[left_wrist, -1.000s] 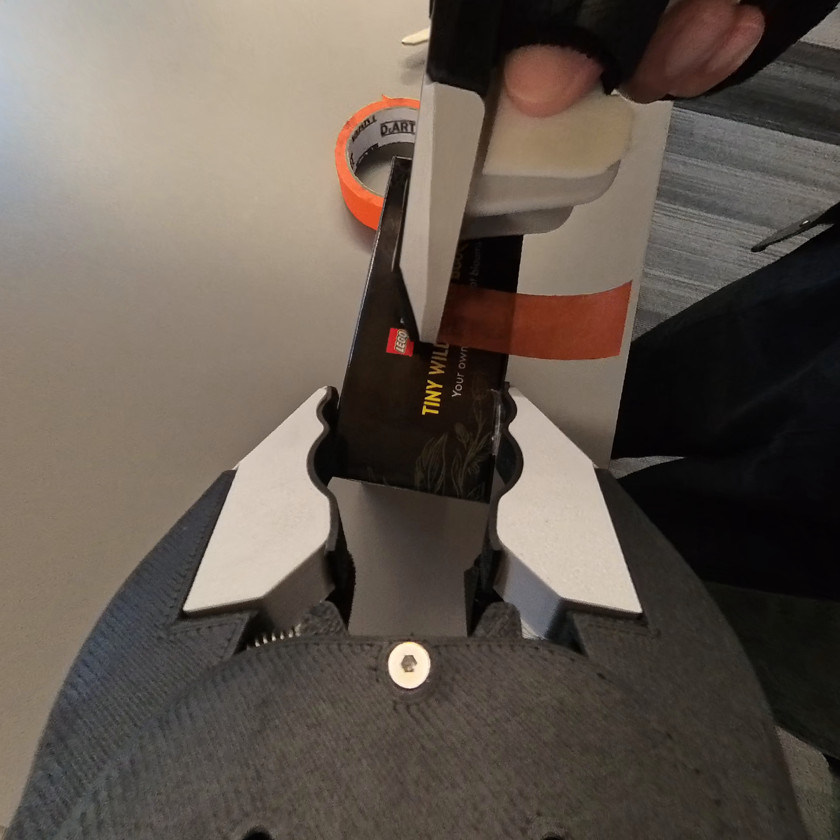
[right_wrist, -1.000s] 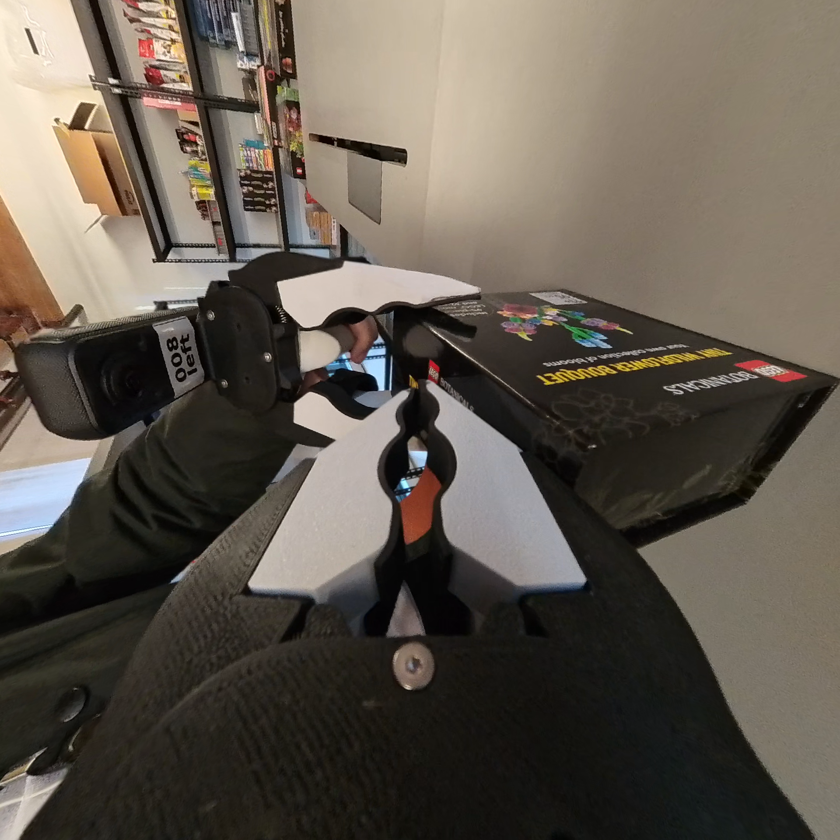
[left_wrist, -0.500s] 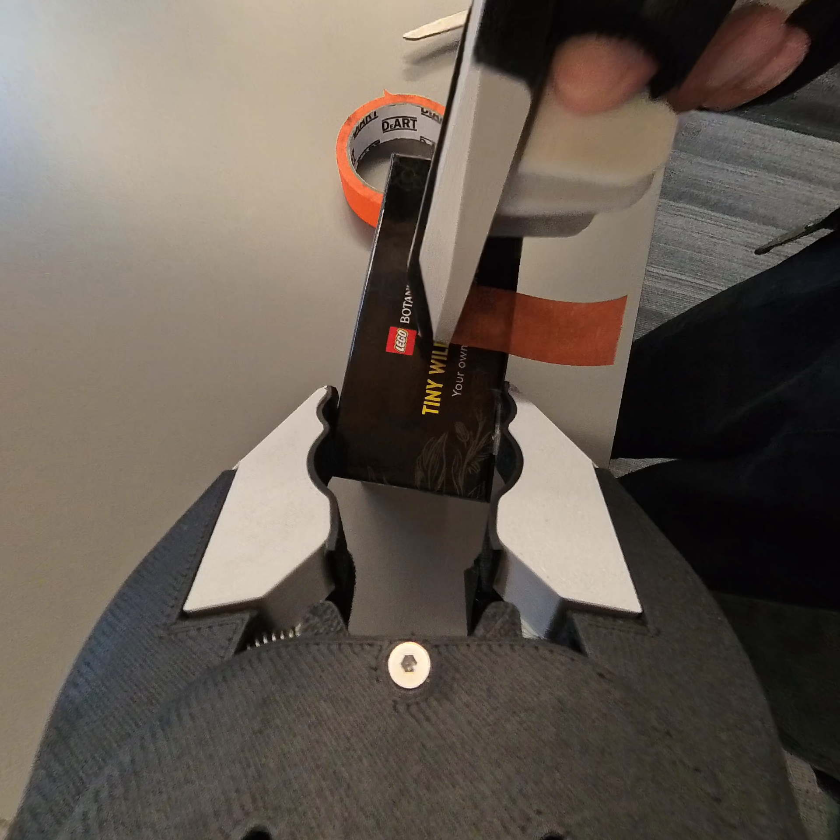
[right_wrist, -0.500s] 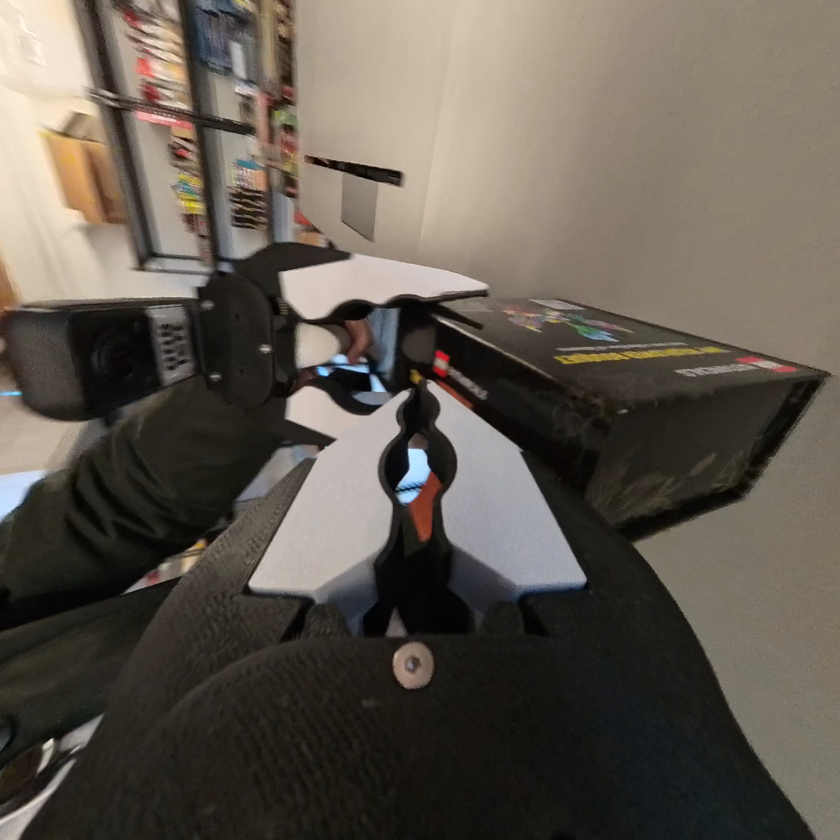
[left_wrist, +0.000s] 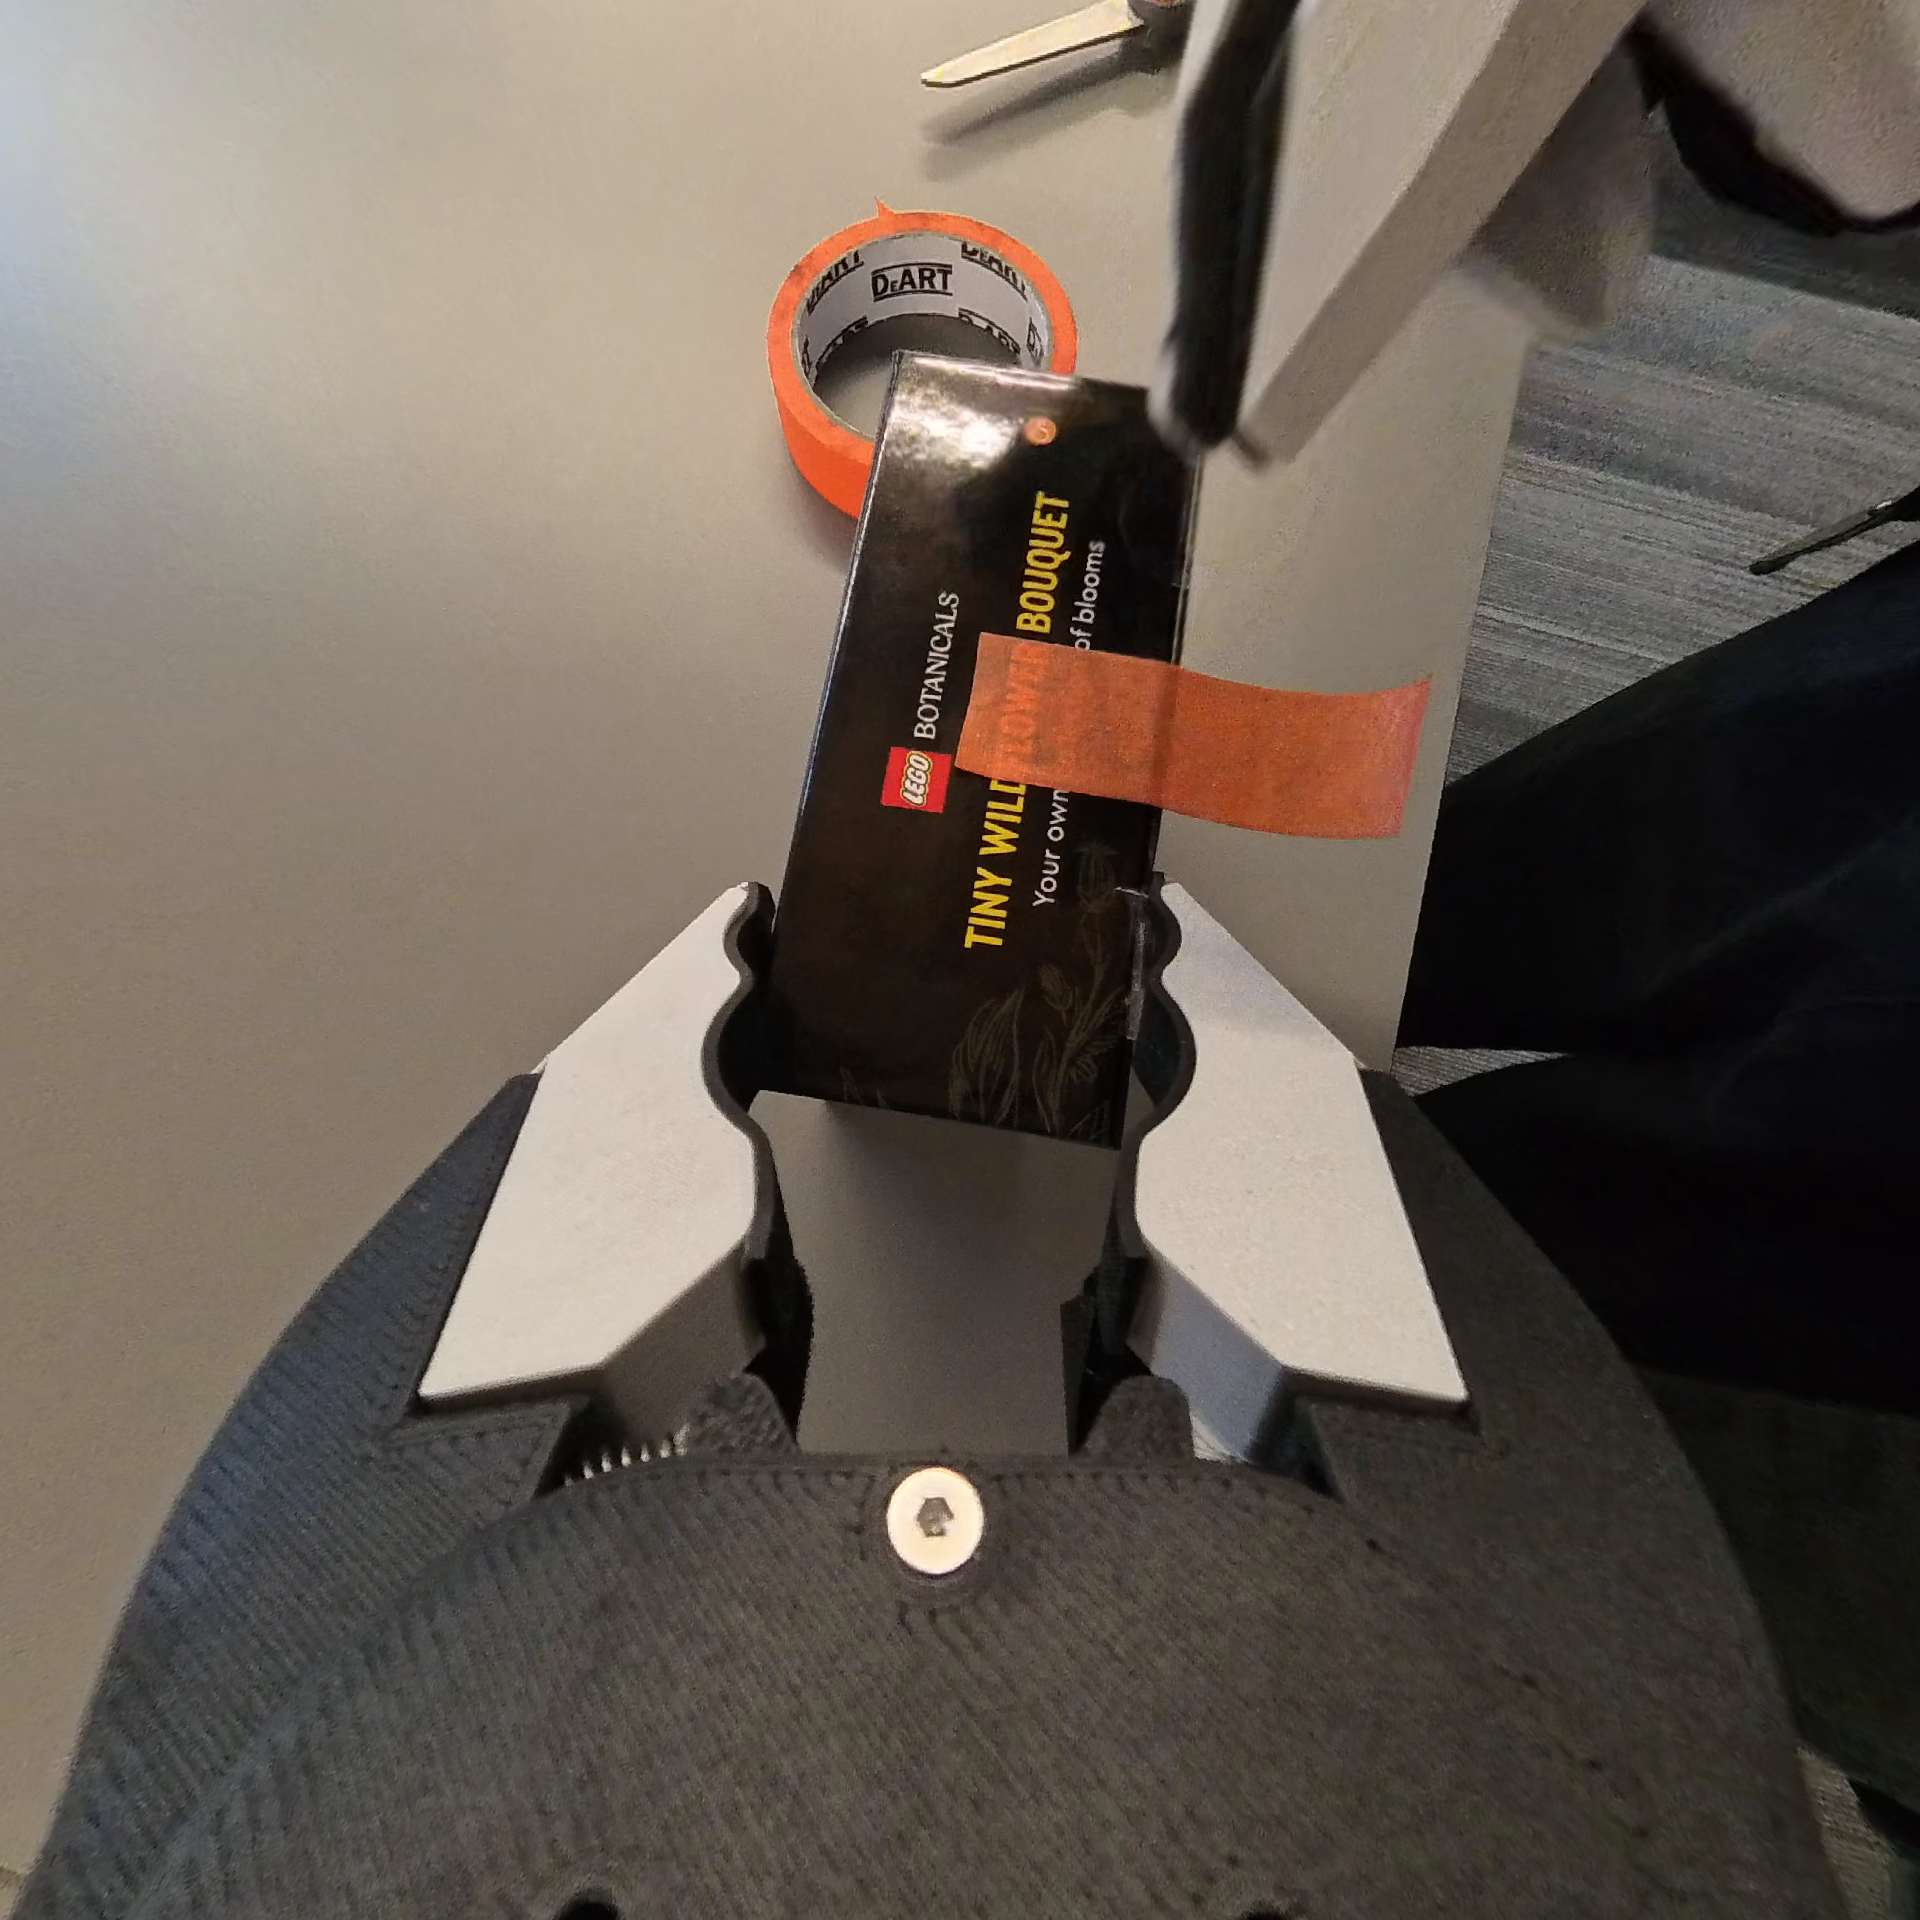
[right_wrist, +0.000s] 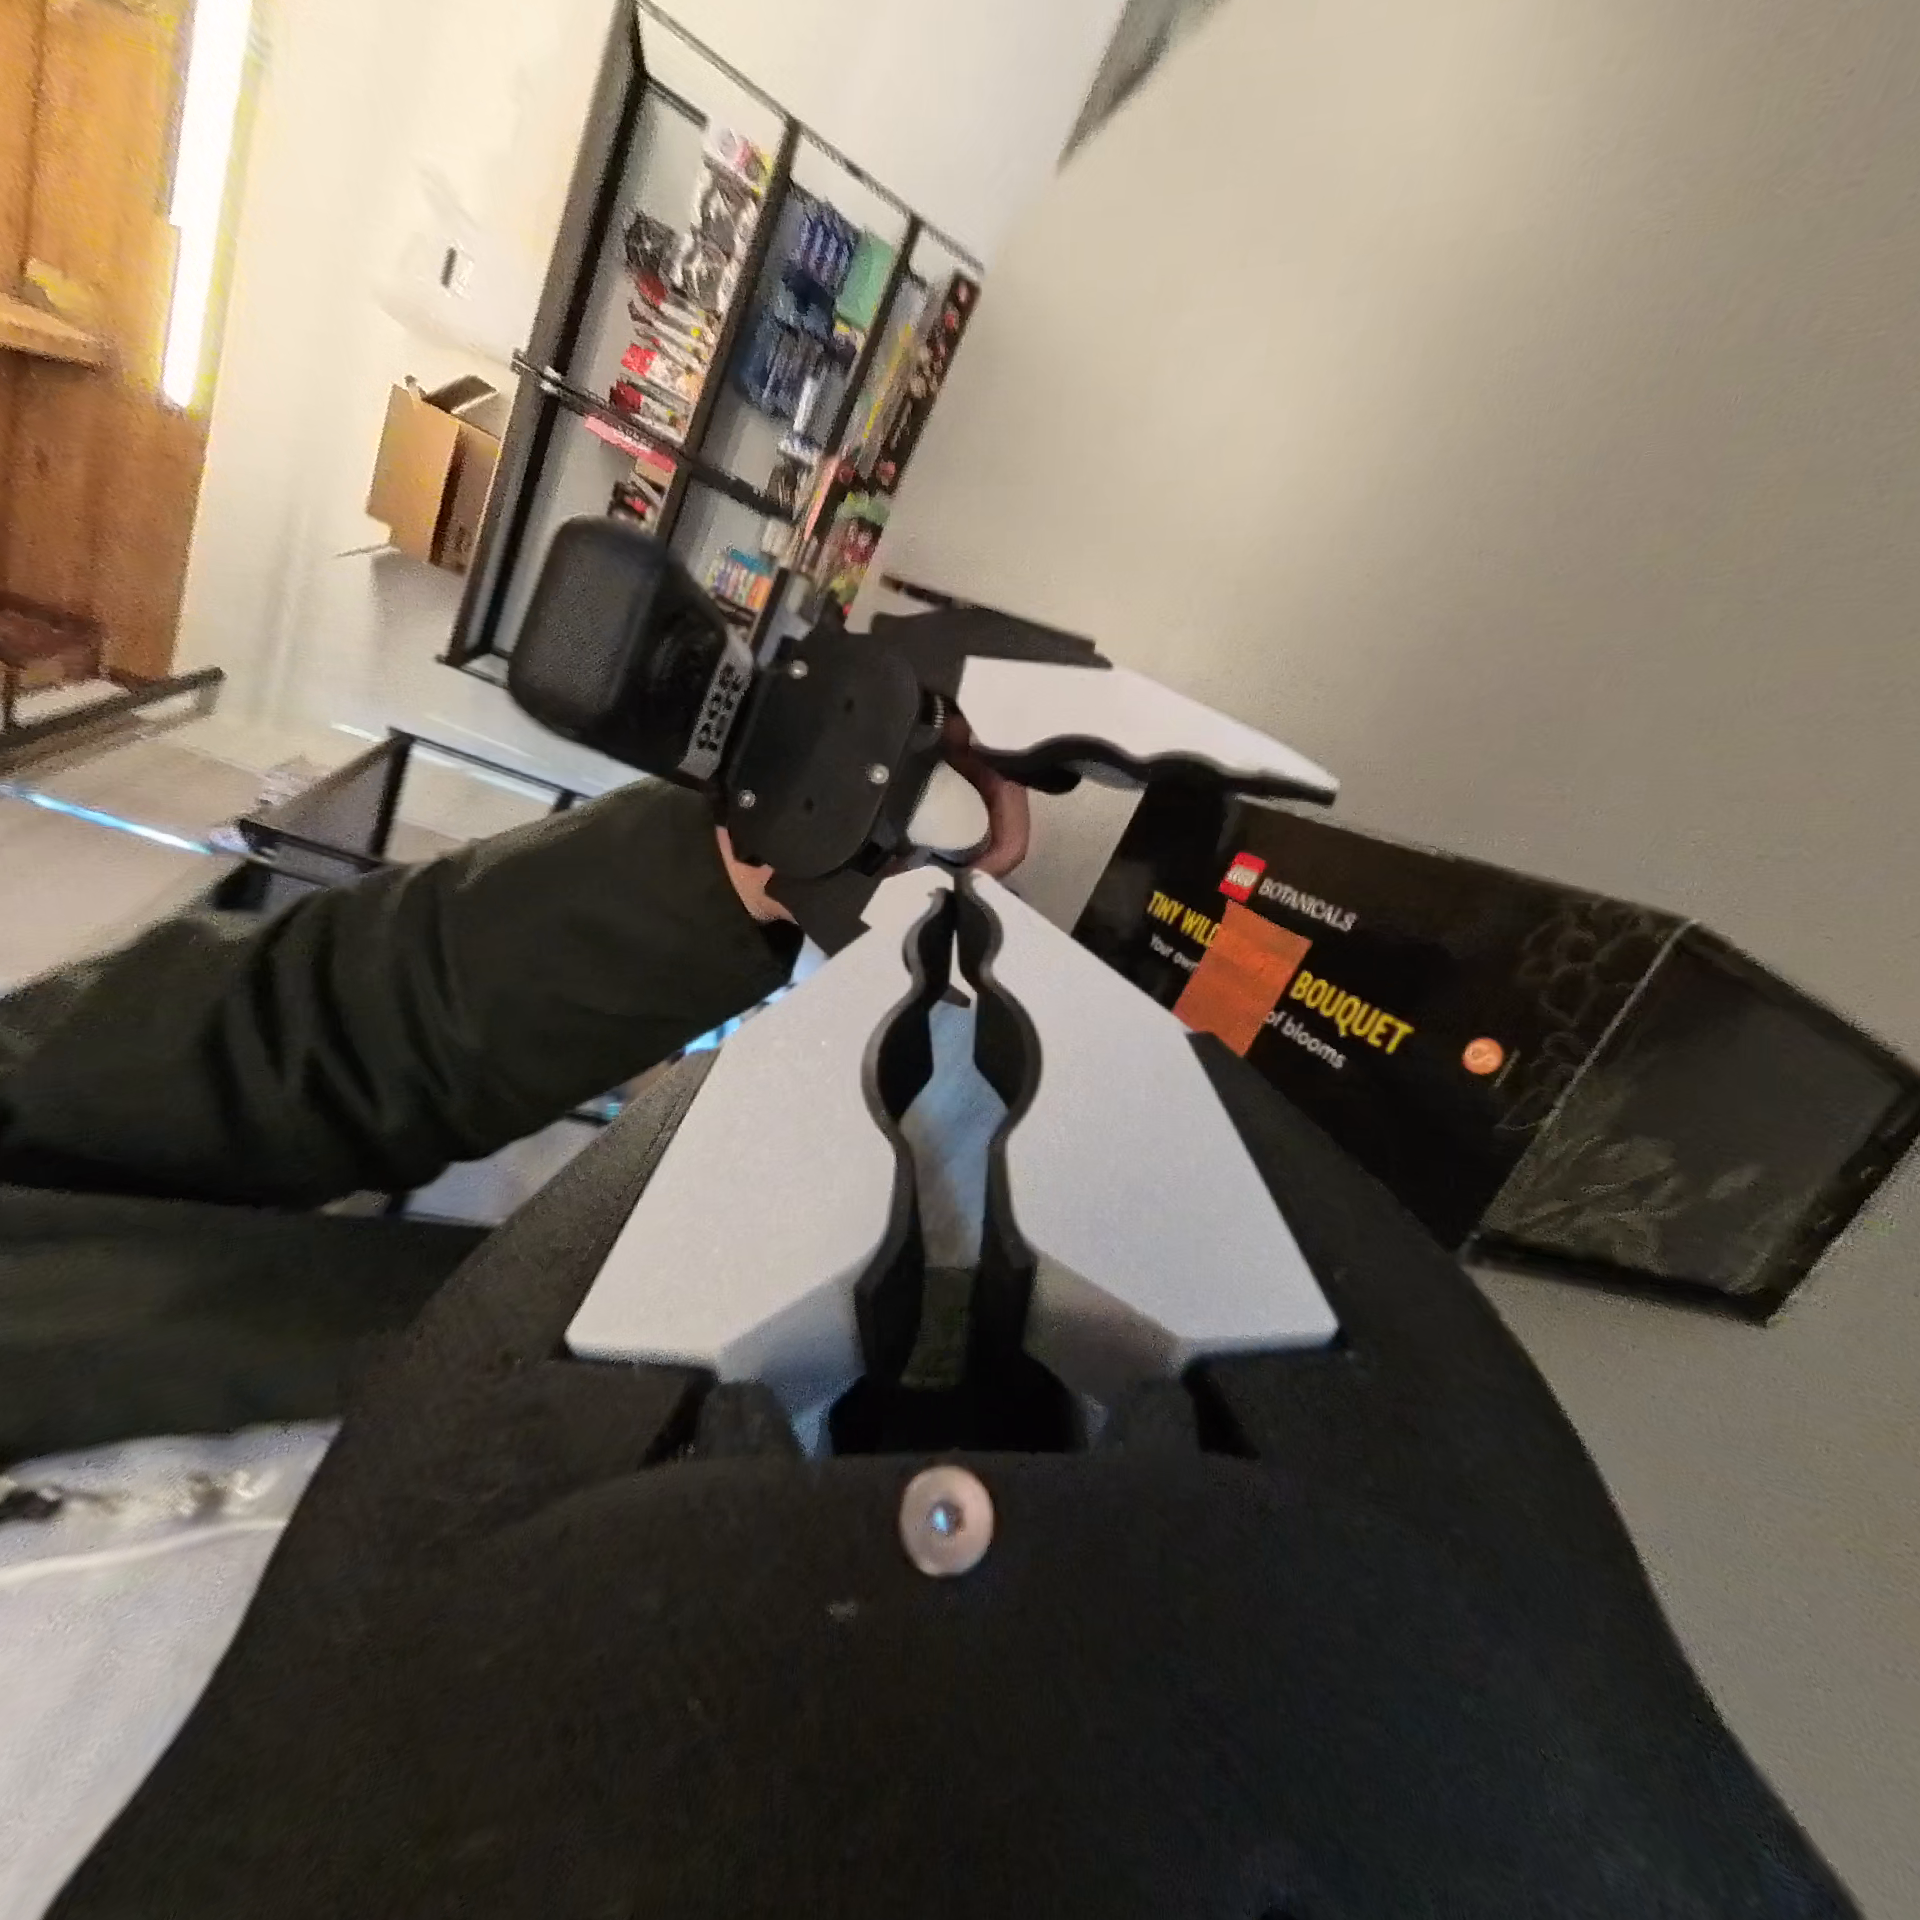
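Left gripper (left_wrist: 951, 997) clamps the black box (left_wrist: 997, 748). Right gripper (right_wrist: 961, 914) is closed, empty. The orange tape strip (left_wrist: 1195, 753) hangs half off the box edge — it may peel or stick to the bench (left_wrist: 364, 623).

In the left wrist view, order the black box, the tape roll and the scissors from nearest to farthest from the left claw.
1. Black box: clamped in the left claw.
2. Tape roll: on the table behind the box's far end.
3. Scissors: farthest, at the top edge.

tape roll (left_wrist: 920, 343) behind box (left_wrist: 997, 769), on table (left_wrist: 312, 520).
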